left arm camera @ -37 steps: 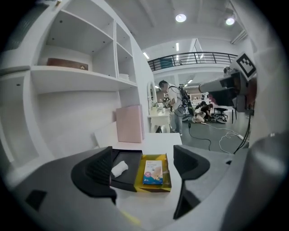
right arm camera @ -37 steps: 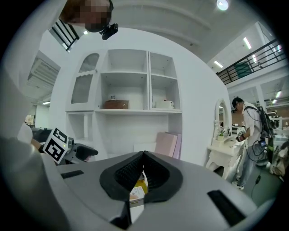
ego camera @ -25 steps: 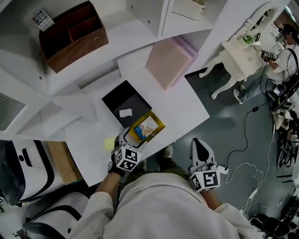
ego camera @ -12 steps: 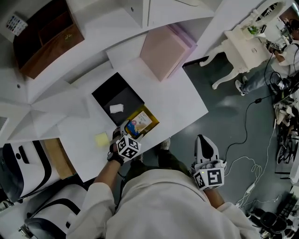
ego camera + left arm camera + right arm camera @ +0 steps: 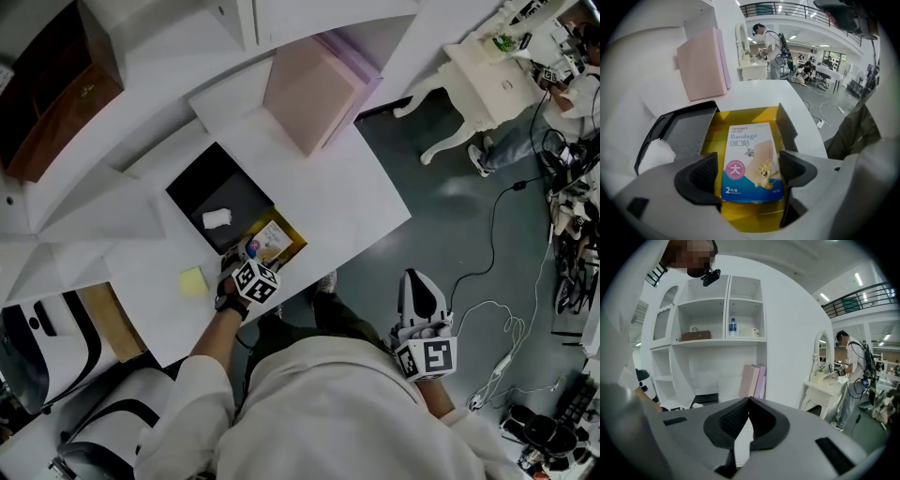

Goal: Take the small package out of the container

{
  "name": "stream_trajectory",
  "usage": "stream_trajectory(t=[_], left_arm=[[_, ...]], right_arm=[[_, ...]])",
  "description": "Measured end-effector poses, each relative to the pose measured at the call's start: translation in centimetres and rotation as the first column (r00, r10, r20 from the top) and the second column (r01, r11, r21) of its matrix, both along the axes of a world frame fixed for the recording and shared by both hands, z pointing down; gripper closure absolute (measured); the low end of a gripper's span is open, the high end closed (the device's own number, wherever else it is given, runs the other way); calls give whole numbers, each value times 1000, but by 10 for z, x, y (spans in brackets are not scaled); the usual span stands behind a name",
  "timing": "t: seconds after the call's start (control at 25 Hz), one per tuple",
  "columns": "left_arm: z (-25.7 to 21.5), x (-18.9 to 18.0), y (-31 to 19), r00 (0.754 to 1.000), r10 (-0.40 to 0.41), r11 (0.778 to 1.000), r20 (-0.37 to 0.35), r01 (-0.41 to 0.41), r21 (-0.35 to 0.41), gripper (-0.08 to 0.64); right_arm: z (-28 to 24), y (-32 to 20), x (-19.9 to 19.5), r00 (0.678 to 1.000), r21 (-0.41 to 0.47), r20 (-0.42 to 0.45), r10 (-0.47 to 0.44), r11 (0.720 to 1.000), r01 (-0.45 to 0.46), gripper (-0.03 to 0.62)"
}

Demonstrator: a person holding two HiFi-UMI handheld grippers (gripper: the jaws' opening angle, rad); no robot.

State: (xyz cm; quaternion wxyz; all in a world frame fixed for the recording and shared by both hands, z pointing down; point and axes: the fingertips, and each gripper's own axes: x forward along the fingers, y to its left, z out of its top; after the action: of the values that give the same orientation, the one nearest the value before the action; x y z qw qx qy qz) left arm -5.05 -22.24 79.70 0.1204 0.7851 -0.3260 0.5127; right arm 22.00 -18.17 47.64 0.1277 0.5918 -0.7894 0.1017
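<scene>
A small blue-and-white bandage package [image 5: 750, 161] lies flat inside an open yellow container [image 5: 740, 119] near the table's front edge. In the head view the package [image 5: 272, 240] sits in that container [image 5: 292, 247], just beyond my left gripper [image 5: 246, 251]. My left gripper [image 5: 749, 171] is open, one jaw on each side of the package's near end, low over the container. Whether the jaws touch the package I cannot tell. My right gripper [image 5: 418, 279] hangs off the table over the grey floor; in its own view the right gripper [image 5: 747, 401] is shut on nothing.
A black lid or tray [image 5: 220, 187] adjoins the container, with a crumpled white piece [image 5: 217, 218] on it. A yellow sticky pad [image 5: 193, 281] lies to the left. A pink box [image 5: 309, 89] leans at the back. White shelves rise behind; a person [image 5: 572, 94] stands far right.
My left gripper has pushed forward until its jaws flank the package in the yellow container. The head view has swung, shifting the table. The right gripper has stayed by my side.
</scene>
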Motion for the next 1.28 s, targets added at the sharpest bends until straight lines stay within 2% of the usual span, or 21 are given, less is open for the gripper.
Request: stream_trajectory(t=[0.2,0.44,0.6,0.96,1.08,1.28], left_arm=[[13,2,-1,1000,-1,999,30,2,-38,146],[18,1,-1,1000,-12,996,17,14,-90,143],[20,2,-1,1000,-7,992,15,9,-122,144],[18,2,-1,1000,-8,994,7,9,-113,153],[14,3,-1,999,-32,993,-13,30,-112,158],[1,5,0,998,-47,997,-37,45,-70,161]], right_arm=[[8,-3,12,1000,-8,2,4,1000,-4,568],[11,-9,19,1000,-35,4,11,999,-10,568],[13,-13,22,1000,-22,9,13,1000,-13,568],[16,-14,19,1000,-52,1,-2,999,2,568],[16,-11,17,1000,-49,-2,-10,999,10,568],[12,-9,10,1000,-37,-2,-15,999,15,568]])
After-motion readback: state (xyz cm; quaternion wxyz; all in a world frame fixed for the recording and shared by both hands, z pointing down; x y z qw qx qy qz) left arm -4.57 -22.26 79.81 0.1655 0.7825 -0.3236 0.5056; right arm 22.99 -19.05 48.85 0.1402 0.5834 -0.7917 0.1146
